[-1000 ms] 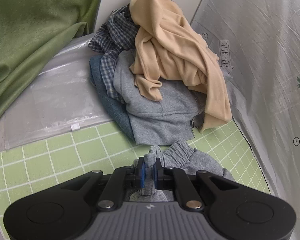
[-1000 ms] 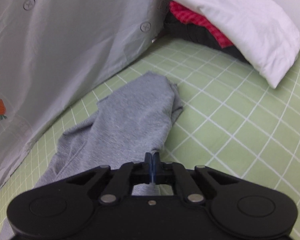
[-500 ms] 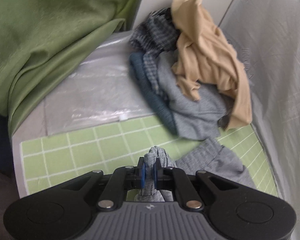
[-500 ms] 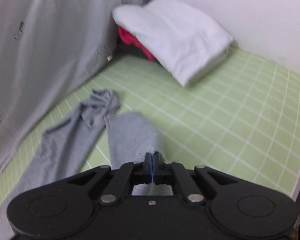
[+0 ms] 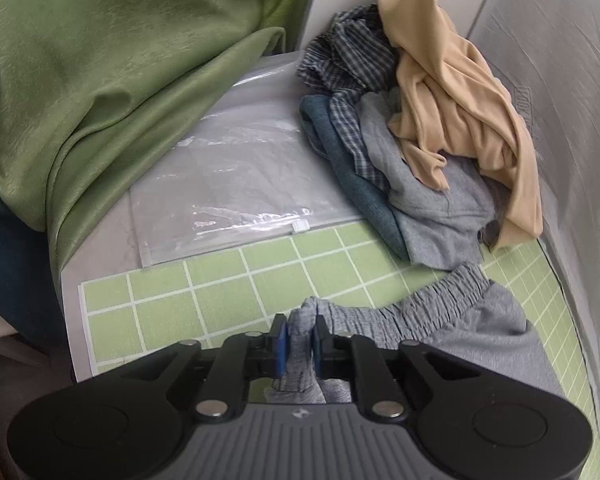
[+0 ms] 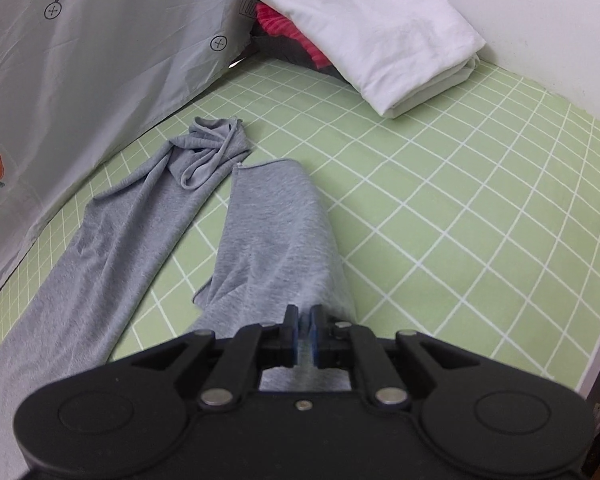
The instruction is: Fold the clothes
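Left wrist view: left gripper (image 5: 299, 338), jaws easing apart, bunched waistband of grey trousers (image 5: 452, 320) between them. Right gripper (image 6: 304, 330), also opening, straddles a soft knit leg ahead.

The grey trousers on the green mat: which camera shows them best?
The right wrist view: both legs of the grey trousers stretch along the green mat, one end crumpled. The left wrist view shows only the gathered waistband, with a bunch between the left gripper's opening jaws.

left wrist: steeply down, close over mat (image 5: 220, 280) | right wrist: likewise | shared: grey trousers (image 5: 480, 332)
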Tool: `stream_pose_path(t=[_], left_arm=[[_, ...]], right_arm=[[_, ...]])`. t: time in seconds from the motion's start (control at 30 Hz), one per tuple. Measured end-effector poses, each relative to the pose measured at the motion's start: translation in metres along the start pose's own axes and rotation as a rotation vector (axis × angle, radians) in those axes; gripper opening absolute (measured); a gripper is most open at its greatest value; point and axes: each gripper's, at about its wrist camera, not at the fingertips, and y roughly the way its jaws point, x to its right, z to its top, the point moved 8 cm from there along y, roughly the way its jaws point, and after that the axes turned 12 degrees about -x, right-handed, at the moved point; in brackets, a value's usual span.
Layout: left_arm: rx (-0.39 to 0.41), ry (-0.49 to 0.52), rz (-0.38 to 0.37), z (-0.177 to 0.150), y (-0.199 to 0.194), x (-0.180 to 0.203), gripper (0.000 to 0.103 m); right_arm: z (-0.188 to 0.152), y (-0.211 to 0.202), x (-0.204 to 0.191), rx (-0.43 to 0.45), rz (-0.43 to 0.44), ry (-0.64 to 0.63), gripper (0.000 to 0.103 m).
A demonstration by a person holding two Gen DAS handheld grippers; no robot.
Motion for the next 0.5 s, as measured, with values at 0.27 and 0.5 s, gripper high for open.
stream_pose_path(t=[0.27, 0.5], left_arm=[[0.032, 0.165, 0.046, -0.024, -0.015, 0.032, 0.074], [0.030, 0.425, 0.041, -0.078, -0.026, 0.082, 0.088]], right_arm=[[-0.008, -0.011, 0.009, 0.014, 0.046, 0.059, 0.040], [-0.001, -0.015, 0.024, 0.031, 0.079, 0.110, 0.059]])
